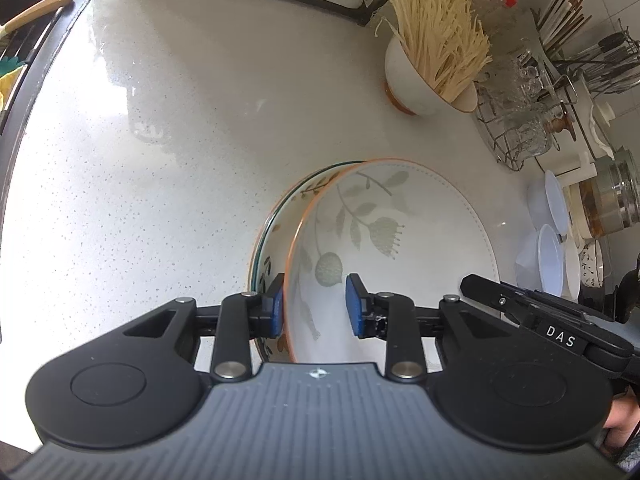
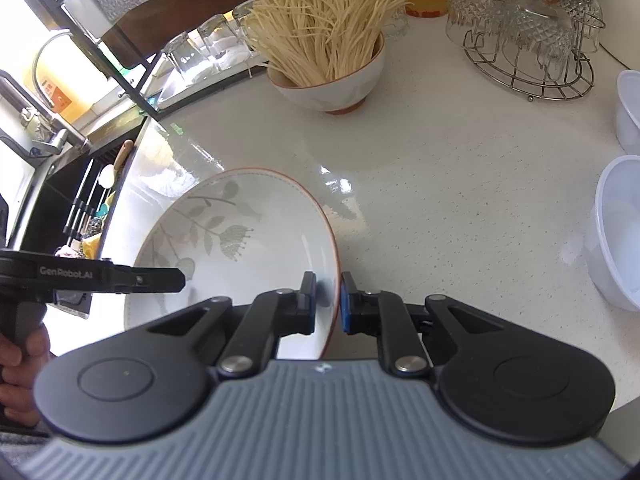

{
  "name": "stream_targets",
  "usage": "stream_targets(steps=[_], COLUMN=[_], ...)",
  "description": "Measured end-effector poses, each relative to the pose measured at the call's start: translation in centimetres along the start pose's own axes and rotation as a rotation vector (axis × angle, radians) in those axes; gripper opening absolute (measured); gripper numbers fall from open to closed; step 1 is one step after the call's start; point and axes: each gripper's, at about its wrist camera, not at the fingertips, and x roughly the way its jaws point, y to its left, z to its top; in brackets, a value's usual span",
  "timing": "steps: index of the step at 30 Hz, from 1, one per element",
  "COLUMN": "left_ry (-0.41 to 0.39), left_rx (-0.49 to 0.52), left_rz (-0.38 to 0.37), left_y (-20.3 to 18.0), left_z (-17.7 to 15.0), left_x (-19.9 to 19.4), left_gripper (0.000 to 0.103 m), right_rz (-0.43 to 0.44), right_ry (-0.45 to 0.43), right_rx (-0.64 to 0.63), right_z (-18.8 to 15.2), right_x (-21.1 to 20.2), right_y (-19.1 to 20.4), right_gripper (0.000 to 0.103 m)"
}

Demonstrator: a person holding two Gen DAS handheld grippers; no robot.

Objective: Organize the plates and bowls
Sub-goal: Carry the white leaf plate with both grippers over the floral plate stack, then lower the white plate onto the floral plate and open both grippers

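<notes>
Since your right claw (image 2: 327,302) is clamped on the leaf-print bowl's (image 2: 240,240) rim above the table (image 2: 440,200) and the left claw (image 1: 315,306) hangs released, remember glazed ceramic's heavy, slick and chippable.

My own gripper housing covers the near edge of the leaf-patterned plate (image 1: 400,232) in both views. That plate hides most of the second plate (image 1: 276,232) under it, so I cannot read its pattern. My hand (image 2: 20,364) is cut off by the frame edge. The stacked glasses (image 2: 532,28) blur together.
</notes>
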Motion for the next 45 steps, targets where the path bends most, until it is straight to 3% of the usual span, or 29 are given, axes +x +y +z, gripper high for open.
stream_targets(steps=[3,8,29,36,37,39,42,45], left_ry=[0.010,-0.005,-0.080,-0.129,-0.137,-0.150,-0.163,-0.169], left_rx=[-0.017,-0.005,0.127,0.183,0.193,0.213,0.242,0.237], left_rz=[-0.015,-0.047,-0.011,-0.032,-0.036,-0.047,-0.066,-0.110], left_y=[0.4,0.6,0.2,-0.7,-0.9,-1.4,-2.0,-2.3], left_z=[0.0,0.1,1.2,1.8,1.8,2.0,2.2,2.8], left_x=[-0.2,-1.0,-4.7,-6.6,-6.9,-7.5,-8.5,-9.8], left_gripper=[0.034,0.048,0.048,0.048,0.048,0.048,0.048,0.048], right_rz=[0.004,-0.012,-0.100,-0.096,-0.094,-0.094,-0.151,-0.151], right_ry=[0.006,-0.006,-0.033,-0.118,-0.130,-0.156,-0.201,-0.255], right_rx=[0.003,-0.010,0.016,0.088,0.103,0.131,0.124,0.148], right_z=[0.0,0.0,-0.3,-0.2,-0.1,0.0,0.2,0.7], right_x=[0.2,0.2,0.8,-0.4,-0.6,-1.1,-2.3,-3.8], right_y=[0.0,0.4,1.6,1.5,1.4,1.4,2.1,2.5], right_gripper=[0.015,0.014,0.018,0.019,0.021,0.036,0.037,0.037])
